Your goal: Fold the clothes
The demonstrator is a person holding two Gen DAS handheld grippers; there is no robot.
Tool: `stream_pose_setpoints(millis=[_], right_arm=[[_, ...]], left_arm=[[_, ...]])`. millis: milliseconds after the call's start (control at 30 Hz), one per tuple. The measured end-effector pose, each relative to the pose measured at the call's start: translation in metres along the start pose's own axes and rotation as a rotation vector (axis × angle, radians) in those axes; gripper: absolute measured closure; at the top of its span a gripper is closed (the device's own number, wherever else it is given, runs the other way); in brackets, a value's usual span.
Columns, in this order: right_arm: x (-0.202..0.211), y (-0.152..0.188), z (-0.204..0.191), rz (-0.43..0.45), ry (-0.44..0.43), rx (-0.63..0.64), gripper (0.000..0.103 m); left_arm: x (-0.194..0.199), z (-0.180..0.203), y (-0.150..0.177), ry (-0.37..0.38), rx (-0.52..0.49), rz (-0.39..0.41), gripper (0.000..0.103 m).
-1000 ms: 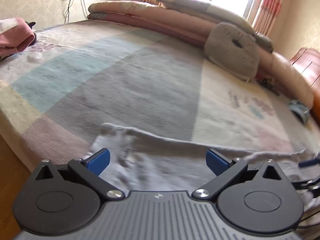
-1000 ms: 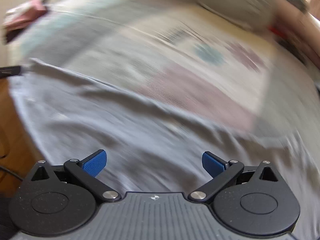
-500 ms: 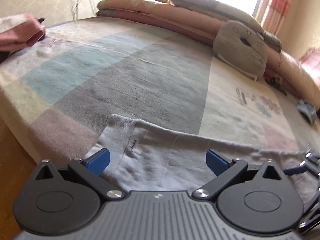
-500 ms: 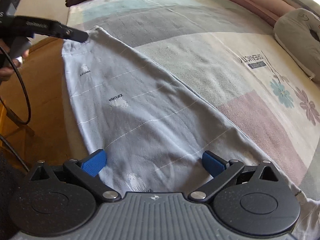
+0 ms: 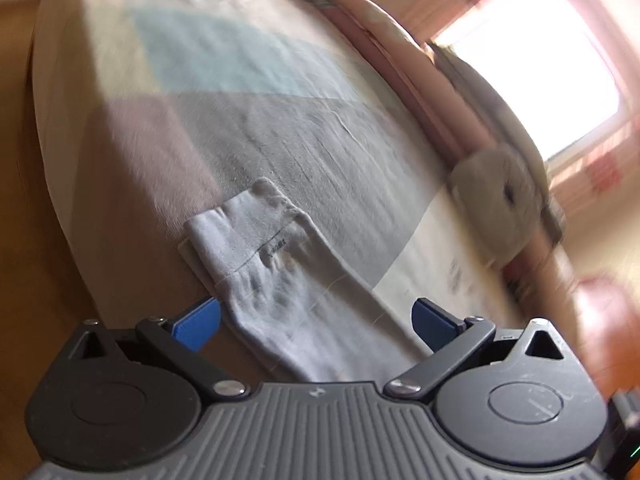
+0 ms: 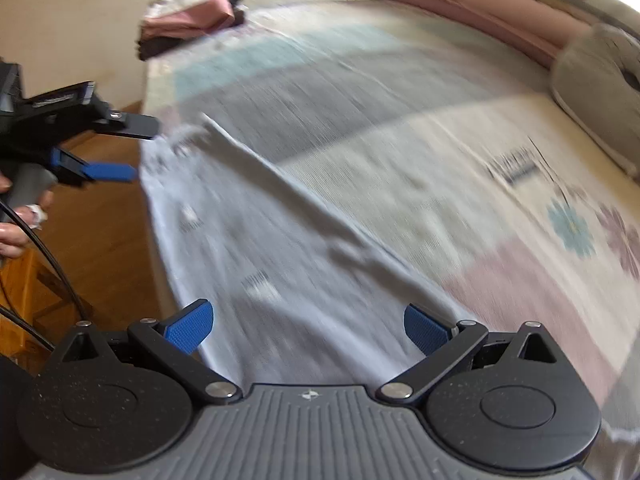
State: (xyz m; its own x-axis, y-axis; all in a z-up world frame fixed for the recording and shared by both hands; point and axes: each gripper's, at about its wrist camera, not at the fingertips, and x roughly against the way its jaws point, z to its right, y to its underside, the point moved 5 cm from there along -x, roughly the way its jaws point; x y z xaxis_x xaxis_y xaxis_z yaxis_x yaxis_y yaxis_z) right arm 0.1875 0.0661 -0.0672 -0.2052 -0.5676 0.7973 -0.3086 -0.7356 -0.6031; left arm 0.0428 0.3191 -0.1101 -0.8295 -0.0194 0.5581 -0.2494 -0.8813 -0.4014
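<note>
Pale grey garment (image 6: 256,264) lies stretched flat along the near edge of the bed (image 6: 400,128), its hemmed end (image 5: 248,220) toward the left side. Looks thin, light, limp; will sag and wrinkle, so best taken at corners or hem, not mid-panel. Left tongs (image 5: 316,318) spread apart, empty, just over the hem end. Right tongs (image 6: 308,326) spread apart, empty, over the cloth. Folded pink pile (image 6: 188,20) on the far corner. Both views blurred.

Pale grey-blue garment (image 6: 256,264) lying flat, stretched along near edge of bed; small printed logos; hemmed end (image 5: 248,216) wrinkled.
</note>
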Motion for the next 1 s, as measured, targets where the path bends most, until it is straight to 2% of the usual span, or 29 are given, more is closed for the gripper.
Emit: stream_pose_setpoints(millis=[200, 333, 567, 767, 900, 1000], right_arm=[[0.0, -0.027, -0.02, 0.057, 0.016, 0.104, 0.0], [0.003, -0.028, -0.025, 0.065, -0.012, 0.093, 0.0], [0.005, -0.021, -0.02, 0.055, 0.01, 0.055, 0.0], [0.007, -0.015, -0.016, 0.051, 0.013, 0.03, 0.0], [0.007, -0.014, -0.016, 0.049, 0.01, 0.024, 0.0], [0.007, -0.014, -0.017, 0.051, 0.005, 0.027, 0.0]], left_arm=[[-0.008, -0.027, -0.006, 0.059, 0.203, 0.003, 0.002], [-0.011, -0.035, -0.008, 0.084, 0.244, 0.001, 0.002], [-0.012, -0.046, -0.009, 0.128, 0.355, 0.008, 0.002], [-0.013, -0.053, 0.0, 0.179, 0.45, -0.009, 0.001], [-0.018, -0.055, 0.01, 0.239, 0.54, -0.039, 0.001], [-0.021, -0.054, 0.016, 0.255, 0.558, -0.039, 0.001]])
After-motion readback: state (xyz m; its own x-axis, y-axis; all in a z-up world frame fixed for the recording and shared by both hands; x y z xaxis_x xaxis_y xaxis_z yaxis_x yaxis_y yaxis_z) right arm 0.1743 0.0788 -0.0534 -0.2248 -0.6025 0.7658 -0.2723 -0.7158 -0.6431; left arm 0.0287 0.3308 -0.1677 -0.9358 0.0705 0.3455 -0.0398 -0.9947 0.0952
